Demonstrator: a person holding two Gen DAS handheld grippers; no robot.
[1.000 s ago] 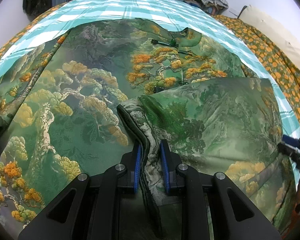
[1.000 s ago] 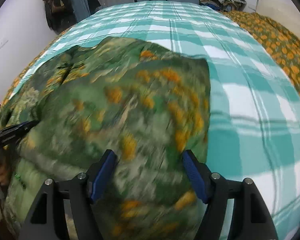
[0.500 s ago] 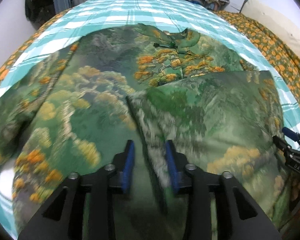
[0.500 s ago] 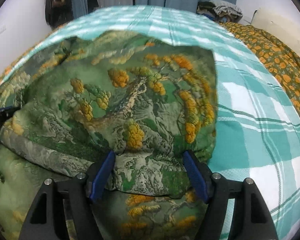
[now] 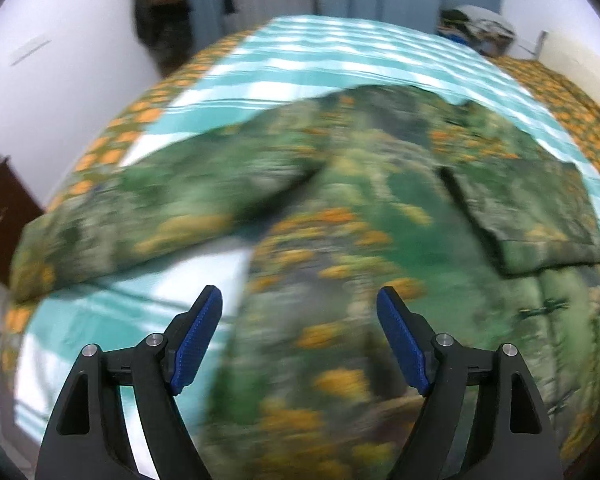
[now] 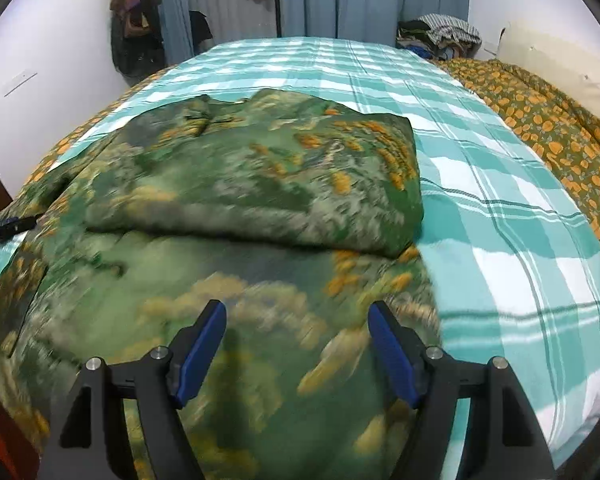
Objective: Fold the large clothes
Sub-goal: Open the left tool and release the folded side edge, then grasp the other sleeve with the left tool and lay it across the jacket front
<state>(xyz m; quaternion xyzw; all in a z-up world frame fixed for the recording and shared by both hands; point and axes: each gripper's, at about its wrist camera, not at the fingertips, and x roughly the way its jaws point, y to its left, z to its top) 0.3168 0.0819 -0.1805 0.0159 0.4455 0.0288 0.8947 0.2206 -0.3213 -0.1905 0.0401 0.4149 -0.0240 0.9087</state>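
A large green garment (image 5: 360,208) printed with trees and orange foliage lies spread on the bed. Its right sleeve (image 6: 280,188) is folded over the body, seen as a flap (image 5: 540,216) in the left wrist view. The other sleeve (image 5: 140,208) stretches out to the left, unfolded. My left gripper (image 5: 300,332) hovers above the garment's lower left part, its jaws opening with nothing between them. My right gripper (image 6: 296,344) stands open above the body below the folded flap, holding nothing. The left gripper's tip (image 6: 8,228) shows at the left edge of the right wrist view.
A teal plaid sheet (image 6: 500,200) covers the bed. An orange-patterned blanket (image 6: 548,120) lies along the right side. A pile of clothes (image 6: 440,36) sits at the far corner. Bags (image 6: 134,32) hang on the wall beside curtains. Dark furniture (image 5: 0,216) stands at the left.
My left gripper has let go of the folded sleeve's edge, opened wide and swung back and left toward the unfolded sleeve. The right gripper has drawn back from the fold, still open.
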